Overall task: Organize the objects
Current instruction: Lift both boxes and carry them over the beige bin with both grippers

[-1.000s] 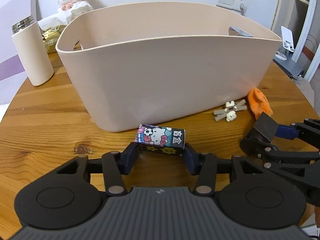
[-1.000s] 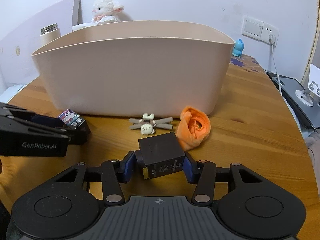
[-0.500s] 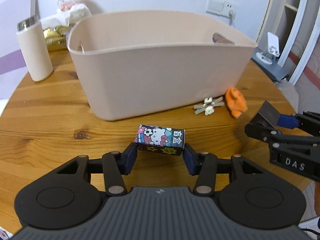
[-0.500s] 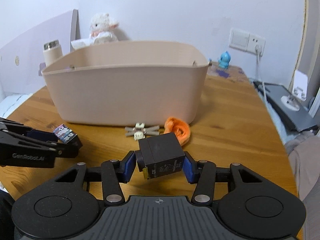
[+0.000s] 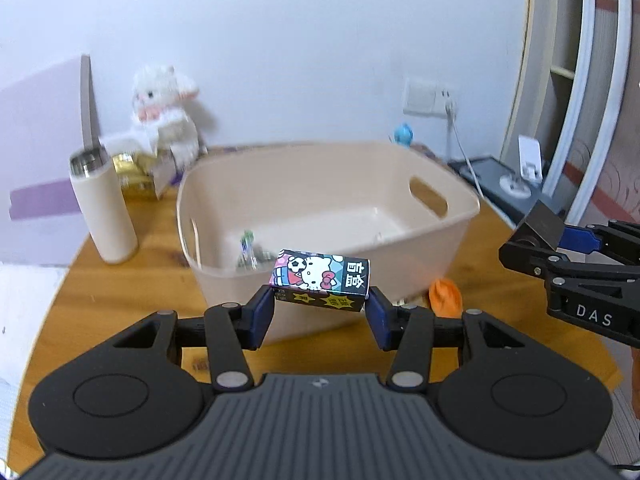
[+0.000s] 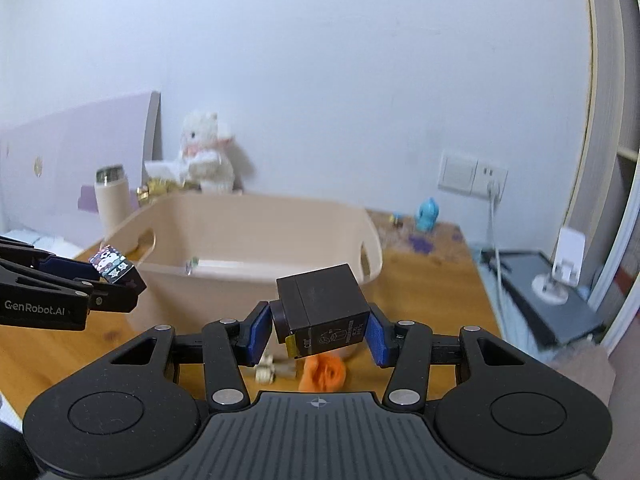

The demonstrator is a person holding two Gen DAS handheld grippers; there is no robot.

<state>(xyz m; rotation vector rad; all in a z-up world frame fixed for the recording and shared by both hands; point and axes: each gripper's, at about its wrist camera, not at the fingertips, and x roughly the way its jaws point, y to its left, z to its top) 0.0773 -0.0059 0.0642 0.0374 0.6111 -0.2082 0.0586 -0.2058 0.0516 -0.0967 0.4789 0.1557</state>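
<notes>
My left gripper is shut on a small cartoon-cat box, held in the air just before the near rim of the beige basket. My right gripper is shut on a dark cube-shaped box, lifted near the basket's right front corner. Each gripper shows in the other's view: the right gripper at the right edge, the left gripper at the left. A small item lies inside the basket. An orange cloth toy and a small pale figure lie on the table below.
On the round wooden table stand a cream flask, a white plush lamb on gold packets, and a blue figurine at the back. A grey device and a cable are on the right.
Both grippers have risen well above the table with their boxes, so the basket's inside now shows. The orange toy and pale figure stayed on the table.
</notes>
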